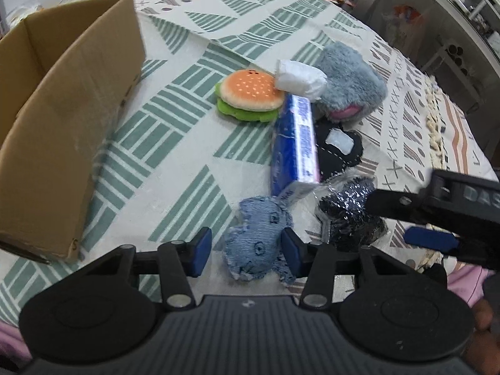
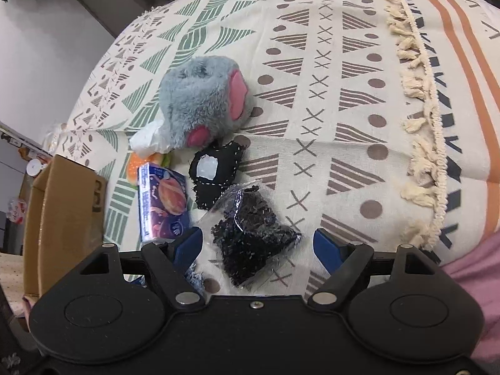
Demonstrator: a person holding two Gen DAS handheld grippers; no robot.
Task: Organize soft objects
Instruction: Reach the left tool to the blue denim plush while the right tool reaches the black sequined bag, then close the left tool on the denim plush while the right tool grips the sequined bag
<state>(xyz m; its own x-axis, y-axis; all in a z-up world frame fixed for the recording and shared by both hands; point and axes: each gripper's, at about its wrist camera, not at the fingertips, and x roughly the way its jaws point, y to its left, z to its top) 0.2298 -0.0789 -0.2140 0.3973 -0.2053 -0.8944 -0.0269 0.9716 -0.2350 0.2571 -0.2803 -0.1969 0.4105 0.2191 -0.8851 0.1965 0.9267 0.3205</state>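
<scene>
The left gripper is spread wide, its blue pads on either side of a denim soft toy that lies on the patterned cloth; the right pad looks to be touching the toy's edge, while the left pad stands clear of it, so nothing is pinched. Just ahead of the toy and a little to the right lies a blue tissue pack, with an orange-and-green burger plush beyond it. A white wrapped bundle rests against the burger's right side, and a grey furry plush with pink patches sits just beyond that. Well off to the left stands an open cardboard box (its inside cannot be seen from here).

The right gripper is also spread, its fingers flanking a clear bag of black glittery material without touching it. Straight ahead of the bag lies a black stitched fabric piece with a pale patch, touching the bag's far corner. The grey plush is further ahead, the tissue pack ahead-left, and the box at far left.
</scene>
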